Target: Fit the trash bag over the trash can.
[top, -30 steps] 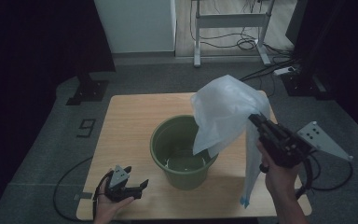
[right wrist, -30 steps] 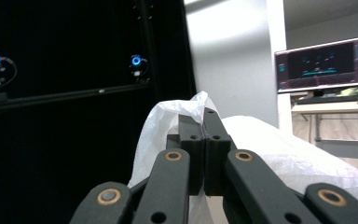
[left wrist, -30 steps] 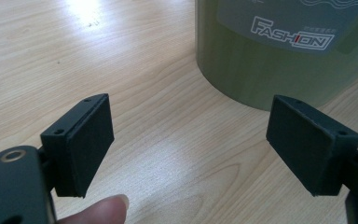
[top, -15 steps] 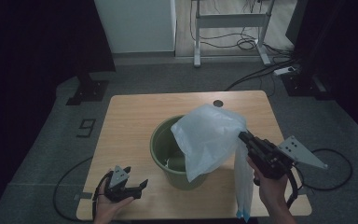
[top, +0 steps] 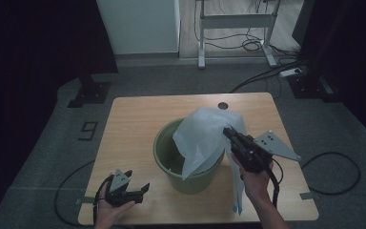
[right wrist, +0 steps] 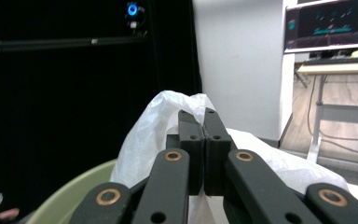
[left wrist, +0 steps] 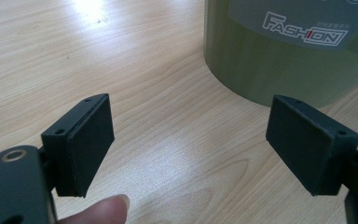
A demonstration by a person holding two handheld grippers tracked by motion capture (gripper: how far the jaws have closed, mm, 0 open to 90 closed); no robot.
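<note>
A: Jaws first. The right gripper has its jaws pressed together on a fold of the white plastic bag; in the right gripper view the two black pads meet with thin film pinched between them. The left gripper rests on the desk near the front left corner, jaws wide apart with bare wood between them.

B: Agreed. Where do we put the bag?

A: Hanging from the right jaws, draped over the right side of the green bucket. Part of it billows above the rim, part trails down outside the bucket toward the front edge of the desk. We can't tell how much is inside.

B: Handling?

A: We judge it very light, limp and a bit slippery. It holds no shape, so it sags wherever it isn't held. A pinch on one fold carries it fine, but the mouth won't stay open with one grip.

B: So where do we take hold next?

A: At the bag's open edge, well apart from the right pinch, so both grips can spread the mouth over the rim. The left jaws are free for that, but they sit beside the bucket wall, low down, not touching the bag.

B: Risk?

A: Thin film could slip out or tear if tugged hard against the rim. The bucket looks light too, so it may slide.
</note>
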